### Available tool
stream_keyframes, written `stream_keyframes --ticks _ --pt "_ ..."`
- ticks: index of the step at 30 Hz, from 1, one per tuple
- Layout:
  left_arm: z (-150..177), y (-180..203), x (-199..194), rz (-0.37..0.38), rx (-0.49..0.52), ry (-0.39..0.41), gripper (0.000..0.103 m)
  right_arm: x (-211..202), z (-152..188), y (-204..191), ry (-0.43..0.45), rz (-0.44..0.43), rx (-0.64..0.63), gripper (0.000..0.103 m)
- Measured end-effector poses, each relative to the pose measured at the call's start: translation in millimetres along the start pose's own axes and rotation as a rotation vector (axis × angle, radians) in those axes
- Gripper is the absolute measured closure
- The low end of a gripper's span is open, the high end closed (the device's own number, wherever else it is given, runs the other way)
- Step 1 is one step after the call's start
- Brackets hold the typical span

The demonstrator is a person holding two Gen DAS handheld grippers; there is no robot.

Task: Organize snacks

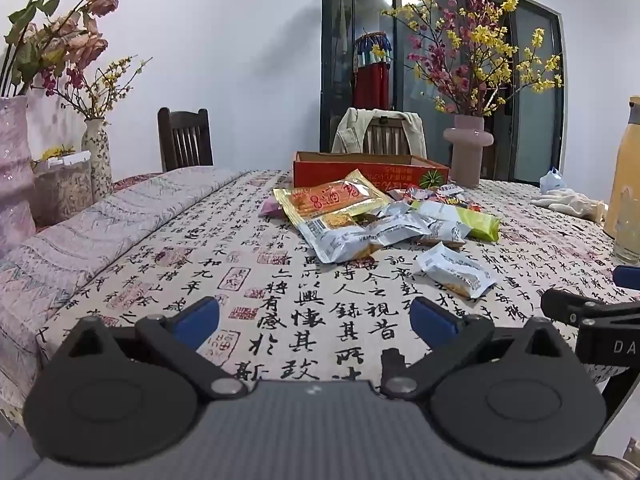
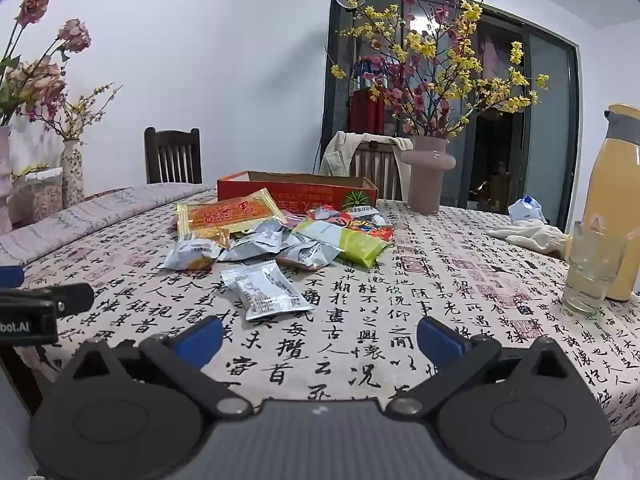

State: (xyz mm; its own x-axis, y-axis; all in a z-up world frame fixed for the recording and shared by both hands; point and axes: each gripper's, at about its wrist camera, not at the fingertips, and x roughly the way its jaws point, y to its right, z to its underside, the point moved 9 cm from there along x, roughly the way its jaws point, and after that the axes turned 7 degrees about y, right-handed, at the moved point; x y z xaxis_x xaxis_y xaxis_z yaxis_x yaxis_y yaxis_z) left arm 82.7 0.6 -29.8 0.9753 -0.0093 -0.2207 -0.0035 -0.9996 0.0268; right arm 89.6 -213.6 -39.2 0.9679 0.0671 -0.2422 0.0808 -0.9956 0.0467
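A heap of snack packets (image 1: 372, 216) (image 2: 276, 236) lies mid-table in front of an open red cardboard box (image 1: 368, 168) (image 2: 304, 192). On top leans a yellow-orange packet (image 1: 334, 200) (image 2: 228, 212); a lime-green one (image 1: 480, 224) (image 2: 360, 246) lies at the heap's right. One white packet (image 1: 456, 272) (image 2: 264, 290) lies apart, nearest me. My left gripper (image 1: 316, 320) and right gripper (image 2: 320, 338) both hover over the near tablecloth, short of the packets, open wide with nothing between the blue pads. Each gripper's side shows at the other view's edge.
The table wears a calligraphy-print cloth (image 1: 320, 300). A pink vase of flowers (image 1: 468, 152) (image 2: 426, 176) stands behind the box. A yellow bottle (image 2: 612, 200), a drinking glass (image 2: 592, 268) and white gloves (image 2: 528, 236) sit at right. Vases (image 1: 96, 156) and chairs (image 1: 184, 140) line the far side.
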Motion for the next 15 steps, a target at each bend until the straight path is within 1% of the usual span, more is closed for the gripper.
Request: stream_keyframes --ticks 1,3,4,6,7,15 --pt "-0.5 -0.8 -1.8 0.002 0.000 0.004 0.000 -0.2 0.2 -0.1 -0.007 -0.001 0.002 0.000" --pt "5.0 -3.0 0.5 -0.009 0.009 -0.013 0.000 -0.9 -0.4 -0.2 -0.009 -0.004 0.007 0.000" --pt "7.0 3.1 4.3 -0.020 0.045 -0.033 0.000 -1.5 -0.8 -0.5 -0.009 -0.005 0.007 0.000" --pt "6.4 2.6 7.6 -0.018 0.031 -0.041 0.000 -3.3 -2.1 -1.6 -0.006 -0.006 0.006 0.000" --pt "3.1 1.6 2.1 -0.016 0.030 -0.024 0.000 -2.8 -1.8 -0.6 -0.013 -0.007 0.013 0.000" --pt "1.4 1.1 1.8 -0.019 0.029 -0.017 0.000 3.4 3.3 0.5 -0.021 -0.009 0.017 0.000"
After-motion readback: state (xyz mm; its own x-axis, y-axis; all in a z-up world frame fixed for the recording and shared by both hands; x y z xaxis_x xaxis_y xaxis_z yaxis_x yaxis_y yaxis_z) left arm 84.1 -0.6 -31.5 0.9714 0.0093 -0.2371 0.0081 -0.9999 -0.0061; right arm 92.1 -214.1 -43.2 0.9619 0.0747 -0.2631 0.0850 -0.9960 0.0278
